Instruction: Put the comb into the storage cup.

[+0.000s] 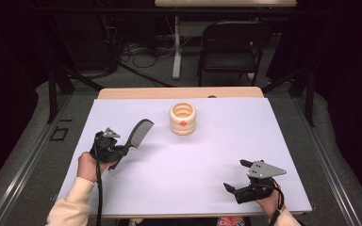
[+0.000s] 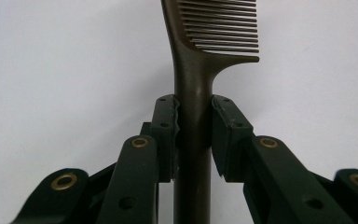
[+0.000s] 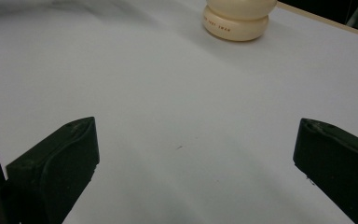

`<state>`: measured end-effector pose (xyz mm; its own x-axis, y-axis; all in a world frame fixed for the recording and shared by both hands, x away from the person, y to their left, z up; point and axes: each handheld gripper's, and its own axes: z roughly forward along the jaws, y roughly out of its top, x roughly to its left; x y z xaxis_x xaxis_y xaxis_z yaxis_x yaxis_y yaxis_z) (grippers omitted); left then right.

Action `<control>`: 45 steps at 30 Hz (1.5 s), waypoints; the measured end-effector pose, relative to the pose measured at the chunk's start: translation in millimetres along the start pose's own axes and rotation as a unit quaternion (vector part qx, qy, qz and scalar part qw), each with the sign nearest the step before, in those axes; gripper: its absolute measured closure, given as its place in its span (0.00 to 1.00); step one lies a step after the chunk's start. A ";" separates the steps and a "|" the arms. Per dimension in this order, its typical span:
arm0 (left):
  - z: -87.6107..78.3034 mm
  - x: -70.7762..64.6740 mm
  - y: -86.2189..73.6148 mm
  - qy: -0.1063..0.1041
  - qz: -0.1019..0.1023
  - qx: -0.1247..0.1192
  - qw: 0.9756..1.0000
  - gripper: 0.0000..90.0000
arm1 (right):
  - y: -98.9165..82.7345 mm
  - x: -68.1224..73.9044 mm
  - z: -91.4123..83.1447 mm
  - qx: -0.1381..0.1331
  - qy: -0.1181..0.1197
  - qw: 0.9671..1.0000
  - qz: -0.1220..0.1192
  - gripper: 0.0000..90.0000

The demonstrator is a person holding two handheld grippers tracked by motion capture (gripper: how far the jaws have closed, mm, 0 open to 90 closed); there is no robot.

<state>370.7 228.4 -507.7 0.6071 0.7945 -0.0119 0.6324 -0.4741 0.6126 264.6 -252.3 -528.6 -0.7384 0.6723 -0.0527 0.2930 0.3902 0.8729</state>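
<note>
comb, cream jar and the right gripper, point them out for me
comb (image 1: 140, 130), high view, on the toothed head
cream jar (image 1: 182, 118), high view, on its ribbed side wall
right gripper (image 1: 236, 176), high view, between its open fingertips

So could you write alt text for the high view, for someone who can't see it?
A person's left gripper holds a dark comb by its handle, teeth end raised above a white table. A cream ribbed cup stands farther back near the middle, and the right gripper rests open and empty at the near right corner.
</note>
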 end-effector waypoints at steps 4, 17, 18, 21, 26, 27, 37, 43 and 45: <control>-1.7 -0.9 0.2 0.000 0.003 -0.015 1.000 0.81 | 0.0 0.0 -0.2 0.000 0.000 1.000 0.000 0.00; -2.0 -5.0 -1.0 -0.016 0.003 -0.049 0.999 0.81 | 0.1 0.0 -0.5 0.000 -0.001 1.000 -0.001 0.00; -2.1 -5.3 -1.3 -0.016 0.003 -0.053 0.998 0.81 | 0.0 0.0 -0.5 -0.001 -0.001 1.000 -0.001 0.00; -1.8 -5.4 -2.1 -0.018 -0.001 -0.063 0.998 0.81 | 0.1 0.1 -0.5 0.000 -0.001 1.000 -0.001 0.00; -0.7 -7.9 -3.2 -0.020 -0.010 -0.079 0.997 0.81 | 0.0 0.2 -0.3 0.000 -0.001 1.000 0.000 0.00; -0.7 -8.0 -3.2 -0.022 -0.010 -0.081 0.996 0.81 | 0.1 0.2 -0.3 0.000 -0.001 1.000 0.000 0.00; 3.2 -12.7 -2.8 -0.022 -0.012 -0.096 0.995 0.81 | 0.0 0.1 -0.1 0.001 -0.001 1.000 0.000 0.00; 3.4 -15.0 -1.8 -0.021 -0.016 -0.114 0.993 0.81 | -0.1 0.0 0.0 0.001 -0.001 1.000 0.000 0.00; 3.4 -15.2 -1.5 -0.024 -0.019 -0.120 0.992 0.81 | -0.1 -0.1 -0.1 0.001 -0.001 1.000 0.001 0.00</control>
<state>362.1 215.8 -511.1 0.6116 0.7879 -0.0721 0.5252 -0.3361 0.7818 264.6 -252.4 -528.6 -0.7367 0.6741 -0.0526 0.2953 0.3907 0.8719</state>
